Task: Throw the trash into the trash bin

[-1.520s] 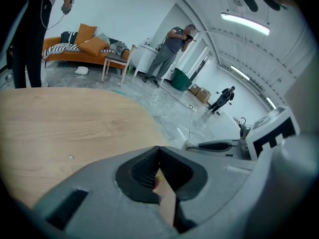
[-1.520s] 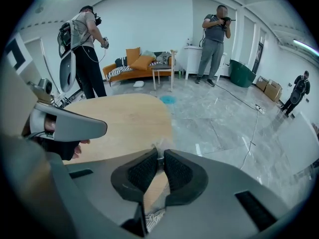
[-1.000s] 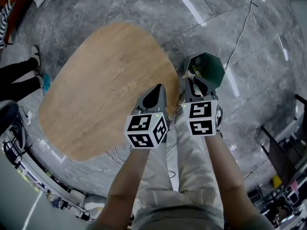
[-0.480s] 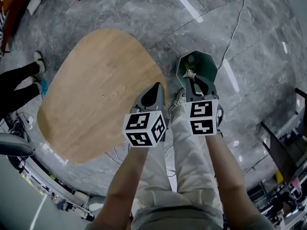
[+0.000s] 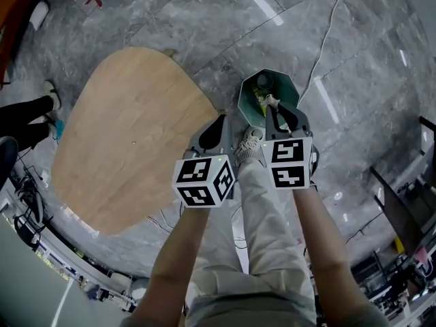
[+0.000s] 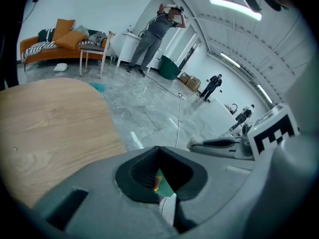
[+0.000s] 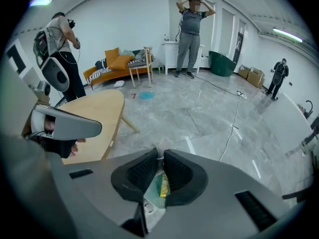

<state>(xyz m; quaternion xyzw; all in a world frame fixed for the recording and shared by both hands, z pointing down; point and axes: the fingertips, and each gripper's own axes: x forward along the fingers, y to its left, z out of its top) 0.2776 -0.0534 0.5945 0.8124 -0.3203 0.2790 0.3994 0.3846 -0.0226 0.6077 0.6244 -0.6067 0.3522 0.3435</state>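
Marble floor, wooden table; right gripper fingers pinch wrapper above bin; left gripper fingers together.

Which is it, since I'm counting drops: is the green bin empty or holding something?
Not empty: inside the green bin, the head view shows a dark round item and a yellowish scrap.

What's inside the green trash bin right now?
A yellow-green wrapper and a dark round item lie inside the trash bin. The right gripper, pinching a pale scrap, covers its near side.
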